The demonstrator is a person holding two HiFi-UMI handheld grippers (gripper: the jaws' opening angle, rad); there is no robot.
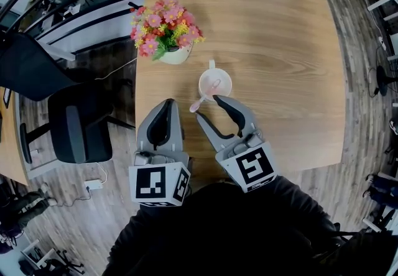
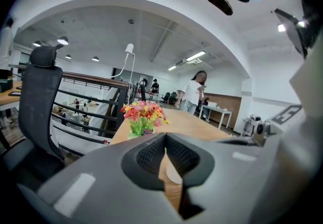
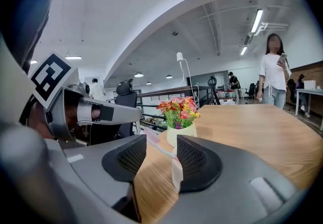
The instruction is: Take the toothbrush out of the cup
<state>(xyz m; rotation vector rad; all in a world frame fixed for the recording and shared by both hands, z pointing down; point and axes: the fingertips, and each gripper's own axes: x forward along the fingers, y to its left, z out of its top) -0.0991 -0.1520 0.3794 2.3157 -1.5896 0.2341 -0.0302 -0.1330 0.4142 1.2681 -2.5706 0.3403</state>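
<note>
Now toothbrush (image 1: 202,101) in cup (image 1: 226,79), right gripper (image 1: 208,107) agape around it, left gripper (image 1: 166,102) clenched.

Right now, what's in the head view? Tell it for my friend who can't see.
A pink toothbrush leans out of a pale cup on a wooden table, and the open right gripper reaches toward it. The shut left gripper sits alongside, and a pot of pink flowers stands farther back.

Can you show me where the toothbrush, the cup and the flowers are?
toothbrush (image 1: 203,99), head view, on the middle of its pink handle.
cup (image 1: 228,78), head view, on its white rim.
flowers (image 1: 165,26), head view, on the pink blooms.
</note>
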